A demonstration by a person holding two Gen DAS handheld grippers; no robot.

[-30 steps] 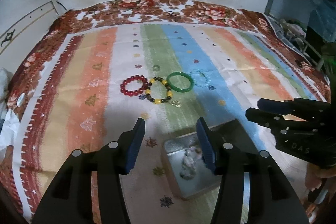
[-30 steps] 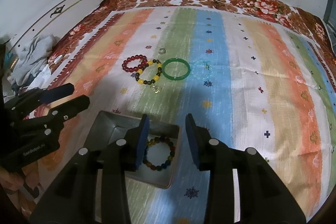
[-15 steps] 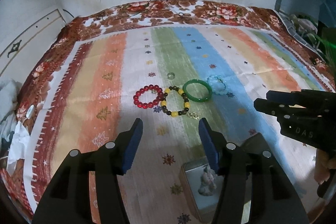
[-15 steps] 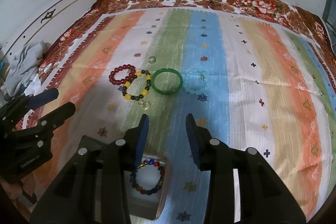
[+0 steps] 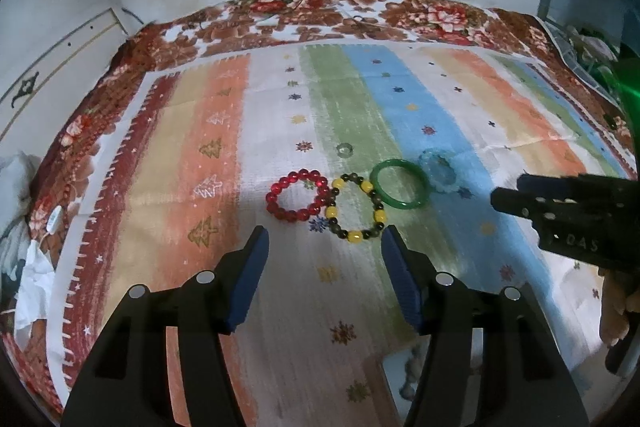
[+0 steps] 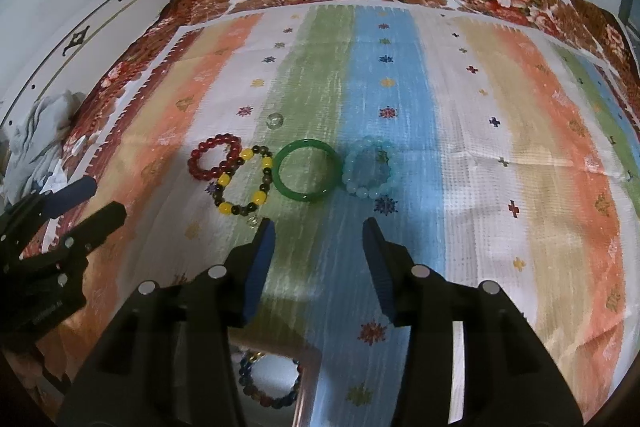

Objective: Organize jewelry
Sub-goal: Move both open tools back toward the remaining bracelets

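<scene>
Both grippers pitched steeply down over the striped cloth [image 6: 460, 131]. Left gripper [image 5: 324, 247] jaws opening, empty, yellow-and-dark bead bracelet [image 5: 356, 207] at 12 o'clock. Right gripper [image 6: 318, 239] jaws opening too, released (nothing between them), green bangle [image 6: 308, 171] at 12, pale blue bracelet [image 6: 370, 169] at 1.

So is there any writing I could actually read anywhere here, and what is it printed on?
"DAS": pale letters on the black body of the right gripper, seen from the left wrist view.
A line of small print on the black body of the left gripper, seen from the right wrist view: too blurred to read.
The striped cloth has only printed stars, trees and crosses, no words.
</scene>
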